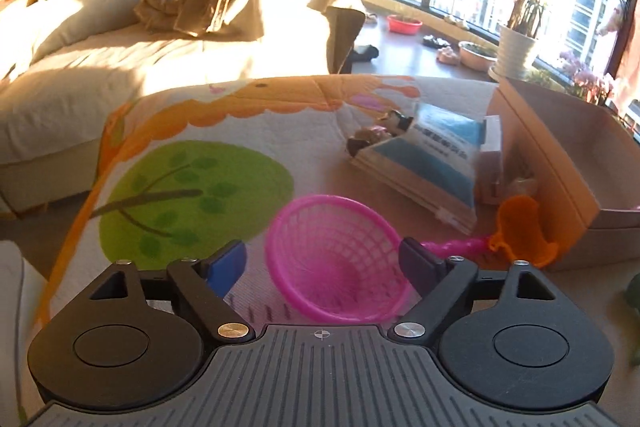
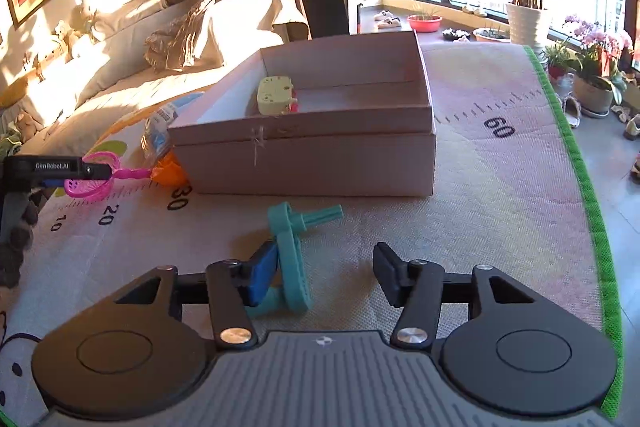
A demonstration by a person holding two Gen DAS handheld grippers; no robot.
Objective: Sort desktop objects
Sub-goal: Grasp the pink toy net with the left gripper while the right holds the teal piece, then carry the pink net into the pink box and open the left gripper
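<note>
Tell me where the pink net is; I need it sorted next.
The pink net lies on the mat between the left tongs' open fingers, handle toward the orange toy.

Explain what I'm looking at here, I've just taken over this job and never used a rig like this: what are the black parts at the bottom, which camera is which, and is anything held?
The black parts are two hand-held grippers, each with two fingers and a fisheye camera looking forward along them. No robot arm; a person carries them.

The left wrist view shows the left gripper, jaws open around the hoop of a pink toy net lying on the printed mat. Its handle ends in an orange piece. Behind it lies a blue-and-white packet beside the cardboard box.

The right wrist view shows the right gripper, also open, its blue pad next to a teal plastic toy. Whether they touch is unclear. The box already contains a yellow toy.

Nothing is gripped yet.
</note>
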